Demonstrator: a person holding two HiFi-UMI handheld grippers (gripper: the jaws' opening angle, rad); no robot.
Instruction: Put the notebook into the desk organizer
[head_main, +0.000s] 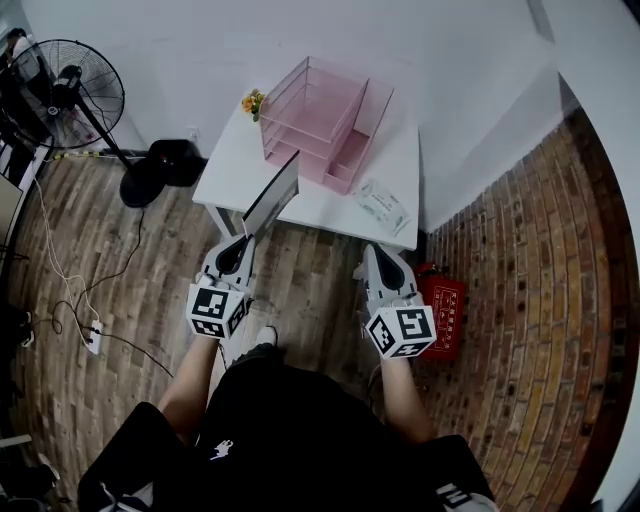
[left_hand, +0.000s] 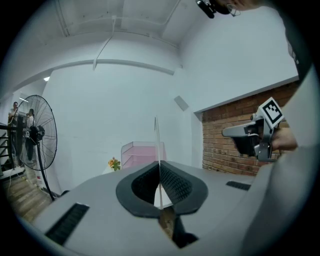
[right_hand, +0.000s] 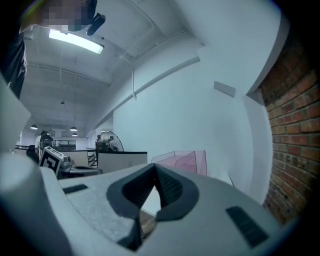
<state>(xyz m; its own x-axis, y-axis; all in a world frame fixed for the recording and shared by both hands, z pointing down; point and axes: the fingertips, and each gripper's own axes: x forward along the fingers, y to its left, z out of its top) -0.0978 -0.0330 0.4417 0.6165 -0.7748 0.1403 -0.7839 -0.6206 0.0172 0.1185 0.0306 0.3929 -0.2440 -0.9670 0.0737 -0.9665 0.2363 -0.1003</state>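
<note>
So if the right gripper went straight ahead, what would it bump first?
Probably the white table, at its near edge by the clear packet. The right gripper aims there, but height is unclear.

Ahead of left gripper: the upright notebook it clamps reaches over the table edge. Beyond it, bare white top runs up to the pink organizer at the back wall. Small flowers ahead-left, just beside the organizer's corner. Ahead of right gripper: clear packet lies near the table's front edge, between gripper and organizer. Right of that gripper: red box and brick wall, tight. Between the grippers: open floor. Far left: fan, well apart.
</note>
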